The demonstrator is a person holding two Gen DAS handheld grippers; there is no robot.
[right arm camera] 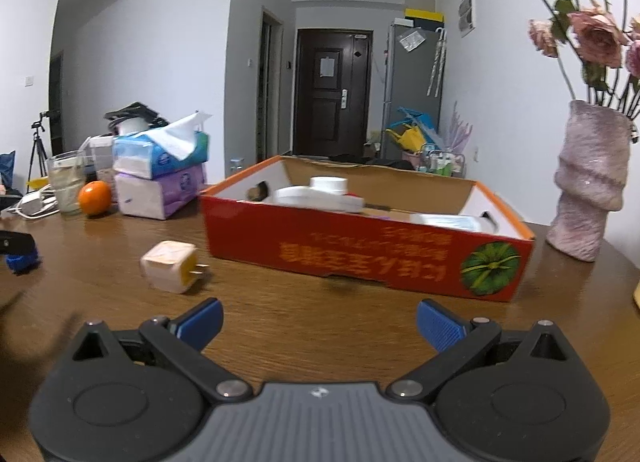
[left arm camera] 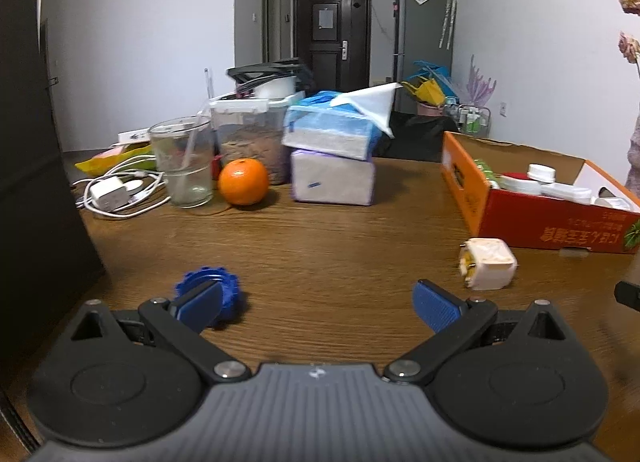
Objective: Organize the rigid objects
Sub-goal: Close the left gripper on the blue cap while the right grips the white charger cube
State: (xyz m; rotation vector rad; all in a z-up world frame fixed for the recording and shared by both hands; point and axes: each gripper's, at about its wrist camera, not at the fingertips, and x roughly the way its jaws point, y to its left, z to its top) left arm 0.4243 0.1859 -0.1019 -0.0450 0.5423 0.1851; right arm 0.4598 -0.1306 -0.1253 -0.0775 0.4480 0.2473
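Note:
A red and orange cardboard box (left arm camera: 560,228) (right arm camera: 360,250) sits on the wooden table and holds white bottles and other items. A beige plug adapter (left arm camera: 488,268) (right arm camera: 170,266) lies on the table in front of the box's left end. A blue ridged cap (left arm camera: 230,290) lies partly behind my left gripper's left finger; it also shows at the left edge of the right wrist view (right arm camera: 22,262). My left gripper (left arm camera: 318,304) is open and empty just above the table. My right gripper (right arm camera: 320,326) is open and empty, facing the box's front.
An orange (left arm camera: 243,181), a glass cup (left arm camera: 184,166), a white charger with cables (left arm camera: 112,192), stacked tissue packs (left arm camera: 332,158) and a lidded container (left arm camera: 252,134) stand at the back left. A pink vase with dried roses (right arm camera: 588,190) stands right of the box. A dark panel (left arm camera: 36,142) is at left.

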